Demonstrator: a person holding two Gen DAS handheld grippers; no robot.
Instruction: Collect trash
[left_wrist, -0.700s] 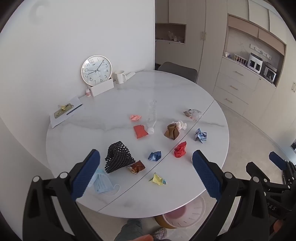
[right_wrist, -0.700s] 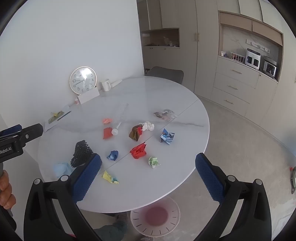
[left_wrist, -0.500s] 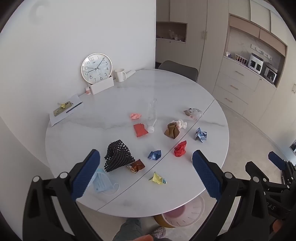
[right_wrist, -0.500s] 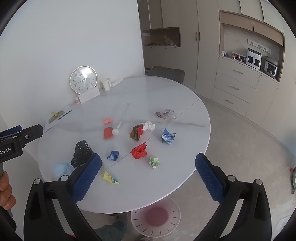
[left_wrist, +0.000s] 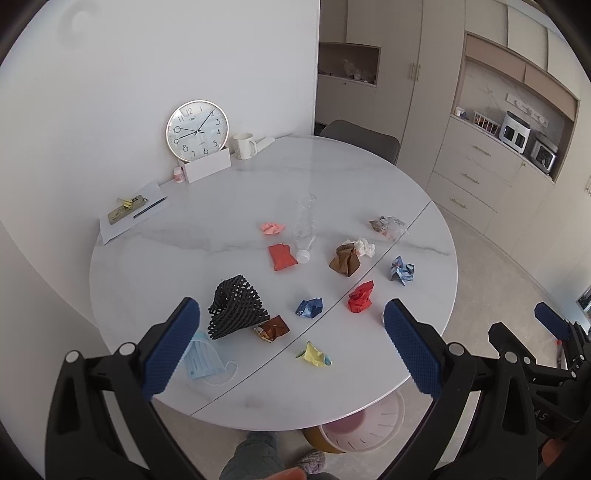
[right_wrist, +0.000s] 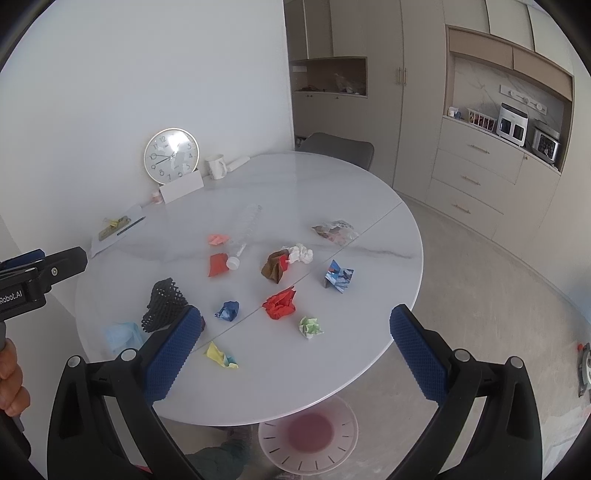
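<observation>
Barely drifted since a moment ago, left gripper (left_wrist: 291, 332) and right gripper (right_wrist: 295, 336) both wide open, empty, above the littered worktop (left_wrist: 258, 391) — collecting not yet begun.

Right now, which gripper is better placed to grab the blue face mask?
Left. The left gripper hangs open with the blue face mask beside its near finger; the right gripper faces farther right.
</observation>
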